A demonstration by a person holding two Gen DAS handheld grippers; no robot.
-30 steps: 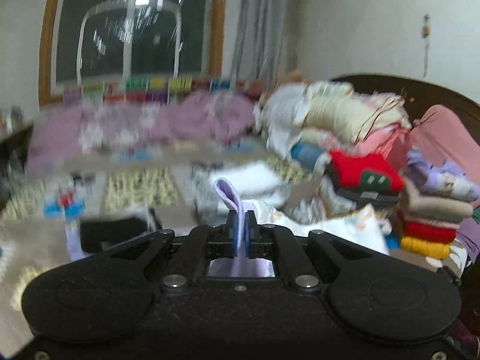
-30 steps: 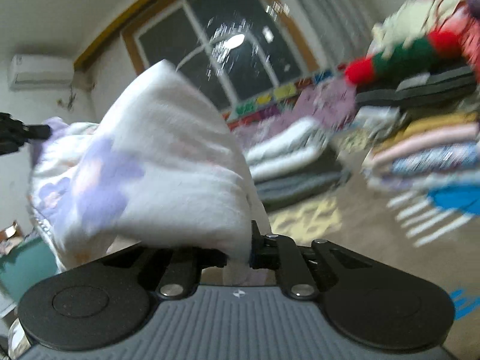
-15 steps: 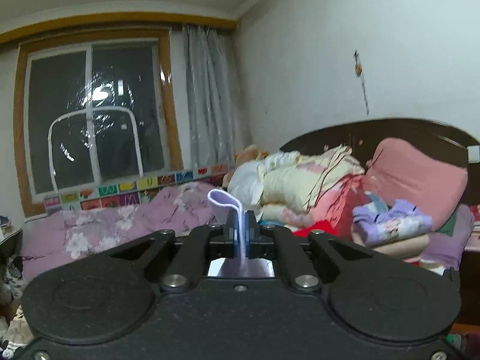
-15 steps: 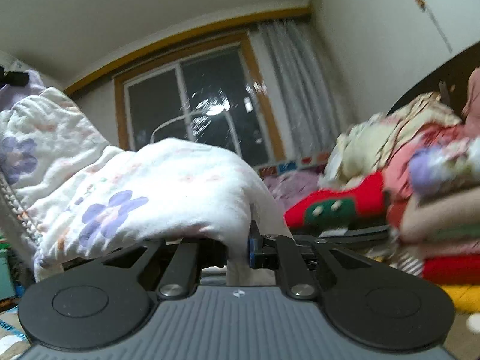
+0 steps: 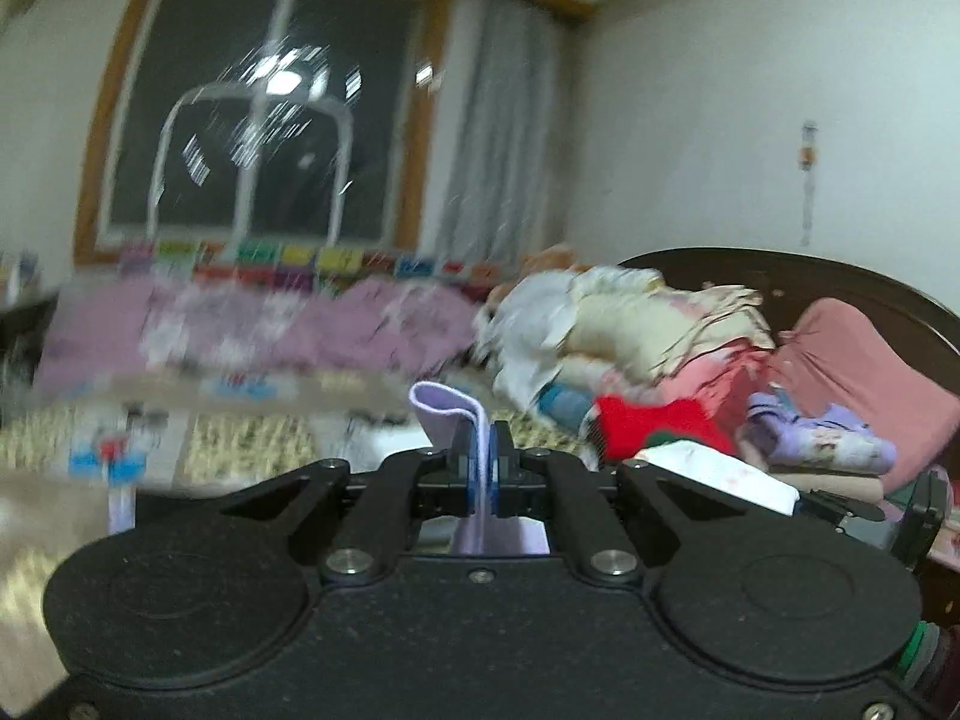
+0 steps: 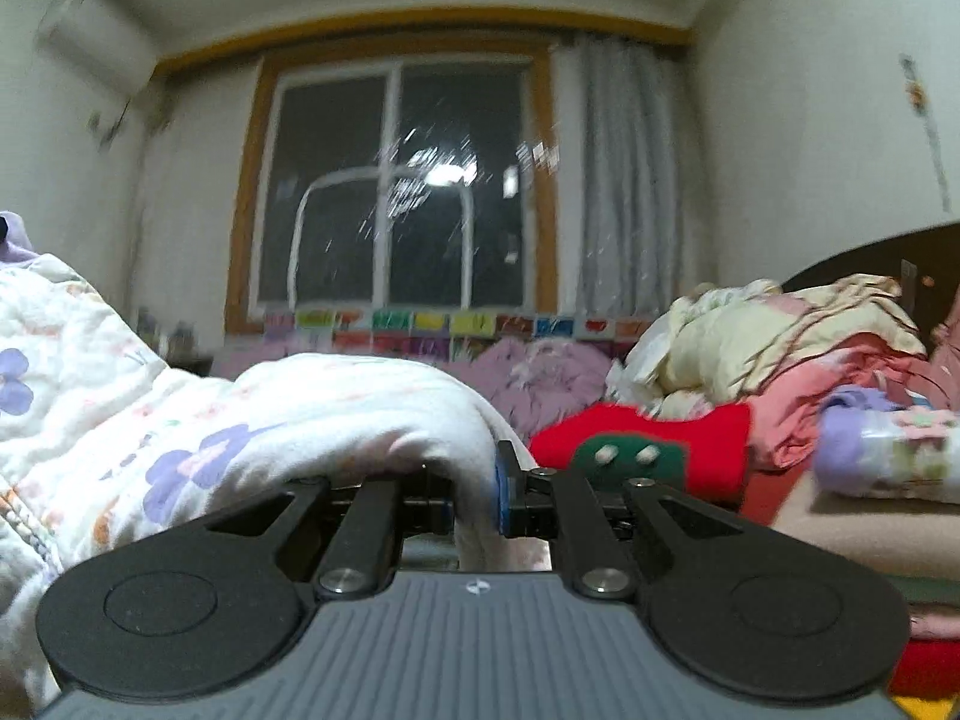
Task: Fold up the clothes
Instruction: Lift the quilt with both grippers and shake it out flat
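Left wrist view motion-blurred across the window [image 5: 258, 114] and pink bedding [image 5: 252, 330], the lilac cuff [image 5: 447, 420] mostly hidden behind the gripper body; in the right view the floral garment [image 6: 180, 438] runs off the left edge and covers one fingertip of the right gripper [image 6: 480, 486].

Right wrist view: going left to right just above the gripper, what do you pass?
White floral garment draped left and pinched in the right gripper → red garment with a green patch → pink folded fabric → lilac folded garment.
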